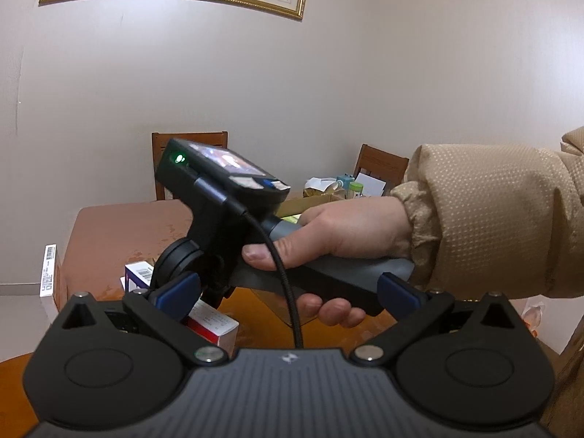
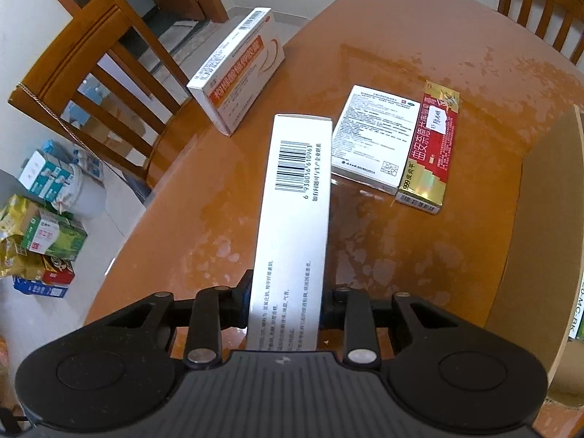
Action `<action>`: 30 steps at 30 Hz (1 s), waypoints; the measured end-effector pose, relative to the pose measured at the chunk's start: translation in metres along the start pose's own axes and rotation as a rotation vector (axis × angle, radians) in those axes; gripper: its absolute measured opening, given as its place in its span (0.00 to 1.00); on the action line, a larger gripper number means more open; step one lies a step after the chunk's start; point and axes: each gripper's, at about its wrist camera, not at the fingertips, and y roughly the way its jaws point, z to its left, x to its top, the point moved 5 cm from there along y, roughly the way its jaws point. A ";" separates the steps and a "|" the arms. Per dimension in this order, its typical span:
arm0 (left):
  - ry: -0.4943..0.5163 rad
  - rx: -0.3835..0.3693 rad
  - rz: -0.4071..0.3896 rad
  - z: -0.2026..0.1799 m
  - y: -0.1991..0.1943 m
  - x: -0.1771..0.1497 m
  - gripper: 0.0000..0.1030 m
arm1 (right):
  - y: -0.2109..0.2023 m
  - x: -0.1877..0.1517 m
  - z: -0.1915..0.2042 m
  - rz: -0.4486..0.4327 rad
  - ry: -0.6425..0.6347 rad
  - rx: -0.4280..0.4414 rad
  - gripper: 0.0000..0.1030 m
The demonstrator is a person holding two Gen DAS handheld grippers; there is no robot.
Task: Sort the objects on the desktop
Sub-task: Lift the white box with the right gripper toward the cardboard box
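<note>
right gripper (image 2: 286, 306) pinching a long white box (image 2: 295, 219) at frame centre, held over the table (image 2: 401, 36) — mid-carry step. next move, likely: swing to the cardboard box (image 2: 540, 219) at right edge, release. left gripper (image 1: 288, 290) spread, empty.

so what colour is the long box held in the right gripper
White with a black barcode: long white cardboard box, clearest in the right wrist view.

Brown table (image 2: 226, 226) with three medicine boxes (image 2: 372, 138)
</note>
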 end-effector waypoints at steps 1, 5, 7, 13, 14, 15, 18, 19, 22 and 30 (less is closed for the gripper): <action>-0.001 -0.001 0.002 0.000 0.000 0.001 1.00 | -0.002 0.000 0.000 -0.006 0.005 0.008 0.33; -0.002 -0.004 0.002 -0.007 -0.002 0.011 1.00 | -0.011 0.000 -0.002 -0.023 0.027 0.040 0.33; -0.002 -0.004 0.000 -0.014 -0.003 0.019 1.00 | -0.016 0.001 -0.004 -0.033 0.042 0.057 0.33; -0.002 -0.007 -0.006 -0.026 -0.002 0.028 1.00 | -0.033 -0.002 -0.016 -0.069 0.077 0.073 0.33; -0.001 -0.009 -0.007 -0.032 0.008 0.030 1.00 | -0.036 -0.003 -0.018 -0.075 0.082 0.076 0.33; 0.000 -0.011 -0.008 -0.036 0.010 0.032 1.00 | -0.041 -0.004 -0.021 -0.083 0.089 0.080 0.33; 0.002 -0.018 -0.011 -0.033 0.031 0.015 1.00 | -0.054 -0.005 -0.028 -0.109 0.107 0.091 0.33; 0.003 -0.020 -0.012 -0.031 0.034 0.014 1.00 | -0.059 -0.005 -0.030 -0.118 0.108 0.090 0.33; 0.011 -0.031 -0.023 -0.030 0.038 0.015 1.00 | -0.077 -0.005 -0.039 -0.156 0.122 0.091 0.33; 0.025 -0.081 -0.070 -0.039 0.032 0.003 1.00 | -0.135 -0.006 -0.084 -0.278 0.195 0.045 0.33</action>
